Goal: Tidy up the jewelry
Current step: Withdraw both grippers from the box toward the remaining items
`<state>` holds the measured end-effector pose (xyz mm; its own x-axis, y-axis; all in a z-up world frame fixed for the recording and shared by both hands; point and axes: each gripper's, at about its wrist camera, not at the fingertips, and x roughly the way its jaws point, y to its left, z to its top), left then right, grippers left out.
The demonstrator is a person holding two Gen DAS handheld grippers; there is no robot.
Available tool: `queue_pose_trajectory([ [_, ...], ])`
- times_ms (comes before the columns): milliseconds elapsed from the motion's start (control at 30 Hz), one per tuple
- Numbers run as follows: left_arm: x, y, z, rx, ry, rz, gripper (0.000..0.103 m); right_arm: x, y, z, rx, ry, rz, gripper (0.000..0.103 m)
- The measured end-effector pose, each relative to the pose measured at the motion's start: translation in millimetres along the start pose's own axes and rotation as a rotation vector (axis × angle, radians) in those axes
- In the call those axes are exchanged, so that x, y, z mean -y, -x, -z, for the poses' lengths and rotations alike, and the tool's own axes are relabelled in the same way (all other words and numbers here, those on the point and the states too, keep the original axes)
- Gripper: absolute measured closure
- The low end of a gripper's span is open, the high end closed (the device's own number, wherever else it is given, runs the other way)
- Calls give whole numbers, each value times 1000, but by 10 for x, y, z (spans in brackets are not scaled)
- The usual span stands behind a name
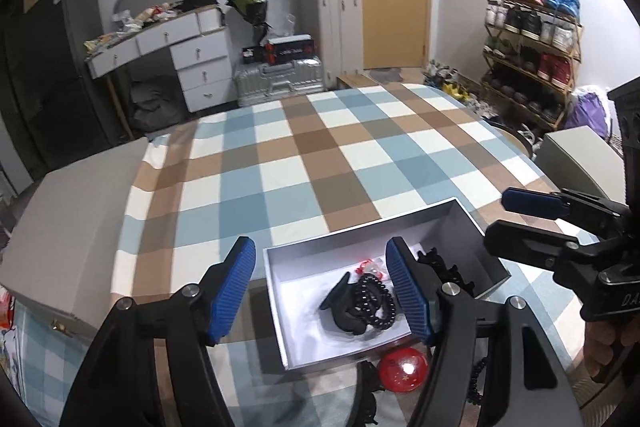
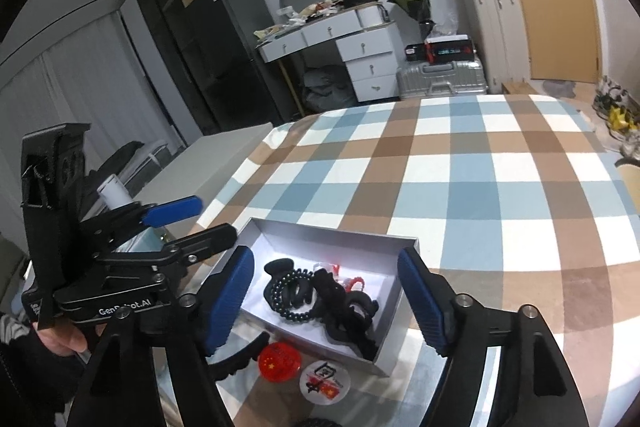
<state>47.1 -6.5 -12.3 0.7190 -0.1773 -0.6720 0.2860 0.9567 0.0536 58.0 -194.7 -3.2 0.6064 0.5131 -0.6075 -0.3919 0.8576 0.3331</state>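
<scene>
A white open box [image 1: 280, 307] sits on the checked tablecloth; it also shows in the right wrist view [image 2: 394, 323]. Inside lie a black bead bracelet [image 1: 376, 301] [image 2: 286, 291], black hair clips [image 1: 344, 307] [image 2: 340, 311] and a small red item [image 1: 366, 263] [image 2: 356, 281]. My left gripper [image 1: 322, 293] is open and empty, hovering over the box. My right gripper [image 2: 328, 301] is open and empty above the box too; it shows at the right of the left wrist view [image 1: 516, 223]. A red round badge [image 1: 402, 369] [image 2: 280, 361] lies in front of the box.
A white round badge [image 2: 324, 383] and a black clip [image 2: 240, 357] lie by the red badge. A grey cardboard box [image 1: 76, 227] stands at the table's left edge. The checked table [image 1: 320, 155] stretches beyond. Drawers, suitcases and a shoe rack line the room.
</scene>
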Motion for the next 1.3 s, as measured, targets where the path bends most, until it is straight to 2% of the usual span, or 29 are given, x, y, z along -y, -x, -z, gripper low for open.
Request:
queue_pose_trajectory([
  [133,-28,88,29,41,26,-37,25,-22,63,4,17,-8,42,16],
  [333,-93,191,100,77,75,-91,20,-44,169,46,22,-34,81,5],
  [567,-168,246,346,27,141,-85,17,-97,267,188,1,-49,118,0],
  [700,-167,298,465,17,133,-98,16,-101,298,297,-39,-59,136,0],
  [867,-119,332,587,-11,108,-83,6,-110,304,406,-85,-82,131,0],
  [1000,-95,286,682,-64,106,-66,3,-136,341,464,-94,-80,154,0],
  [1167,-48,100,827,-210,110,18,3,-123,383,500,-93,-97,168,0],
  [1300,-24,64,866,-236,101,31,3,-129,389,496,-84,-92,163,0],
])
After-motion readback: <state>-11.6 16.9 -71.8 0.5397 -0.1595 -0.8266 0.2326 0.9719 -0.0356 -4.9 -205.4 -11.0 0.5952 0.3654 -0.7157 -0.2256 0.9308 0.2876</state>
